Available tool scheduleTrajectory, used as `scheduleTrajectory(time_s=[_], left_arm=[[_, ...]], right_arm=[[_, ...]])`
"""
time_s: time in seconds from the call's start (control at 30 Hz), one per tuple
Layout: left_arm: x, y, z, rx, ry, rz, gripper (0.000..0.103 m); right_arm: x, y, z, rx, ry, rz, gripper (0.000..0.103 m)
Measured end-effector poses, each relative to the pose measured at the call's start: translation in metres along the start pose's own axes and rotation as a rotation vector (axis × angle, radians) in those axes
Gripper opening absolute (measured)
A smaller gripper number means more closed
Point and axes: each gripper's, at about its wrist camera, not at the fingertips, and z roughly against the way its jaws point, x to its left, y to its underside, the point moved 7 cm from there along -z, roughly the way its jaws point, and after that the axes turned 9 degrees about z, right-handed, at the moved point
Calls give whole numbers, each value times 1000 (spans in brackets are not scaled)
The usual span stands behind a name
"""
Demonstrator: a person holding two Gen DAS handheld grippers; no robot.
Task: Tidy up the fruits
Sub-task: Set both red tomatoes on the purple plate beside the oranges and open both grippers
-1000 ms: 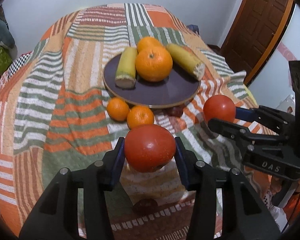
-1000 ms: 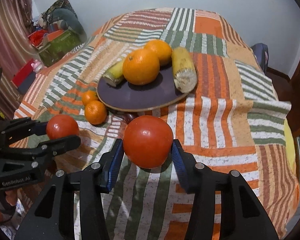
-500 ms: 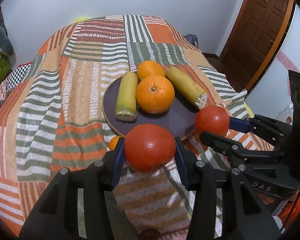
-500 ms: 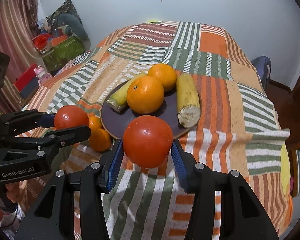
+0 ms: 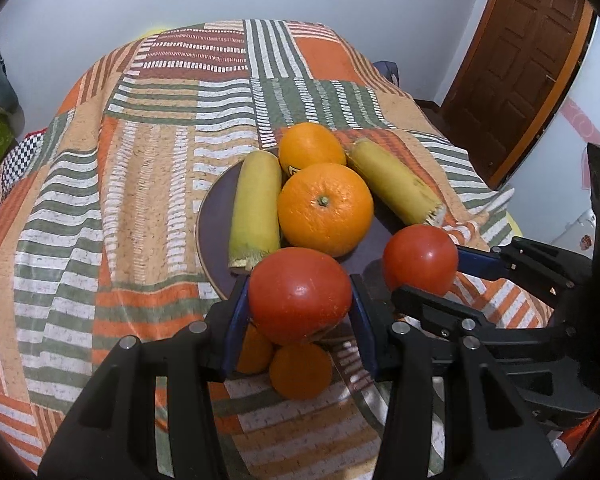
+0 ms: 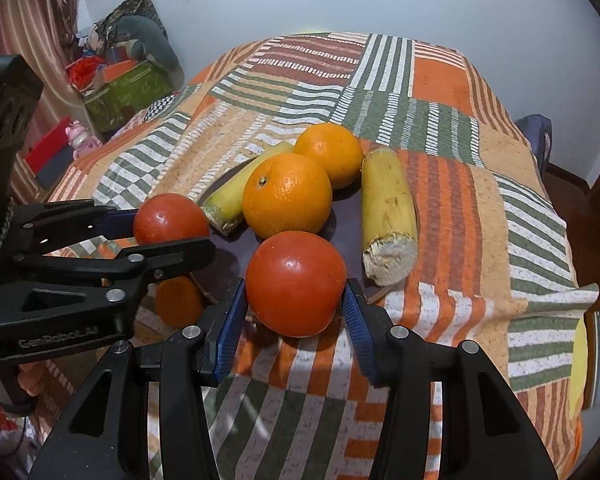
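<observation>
My left gripper (image 5: 298, 300) is shut on a red tomato (image 5: 300, 294), held just above the near rim of the dark round plate (image 5: 214, 220). My right gripper (image 6: 296, 296) is shut on a second red tomato (image 6: 296, 282), held at the plate's near right edge (image 6: 350, 216). Each gripper also shows in the other view: the right one (image 5: 420, 258), the left one (image 6: 168, 222). The plate holds two oranges (image 5: 325, 208) (image 5: 311, 148) and two yellow corn cobs (image 5: 256, 206) (image 5: 394, 186).
Two small mandarins (image 5: 300, 370) (image 5: 254, 350) lie on the striped patchwork quilt (image 5: 140, 184) just in front of the plate, below my left gripper. A wooden door (image 5: 516, 60) stands at the right. Boxes and clutter (image 6: 124, 84) sit beside the bed's left side.
Both grippers have moved forward and up toward the plate, each still holding its tomato. The mandarins now lie under the left gripper.
</observation>
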Motion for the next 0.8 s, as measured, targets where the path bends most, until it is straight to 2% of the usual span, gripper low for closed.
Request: scheduleTrajectory(time_s=[0.27,0.37,0.53,0.67,0.8], left_arm=[[4,0,-17,37,-8,15,47],[6,0,-21,51,12,37,47],[6,0,-20,48,10,35,47],[5,-2,-15,35,6,28,49],[4,-4,-1,4,9,23,54]], right_arm=[[-3,2,-14,18,-12,-9,45],[-4,2,-15,18,-23,-19,45],[-5,1,-18,27,-35,-32,46],[-6,-1,-14,22,-10,-21,46],[-6,-3,-6,7,-2,-10,48]])
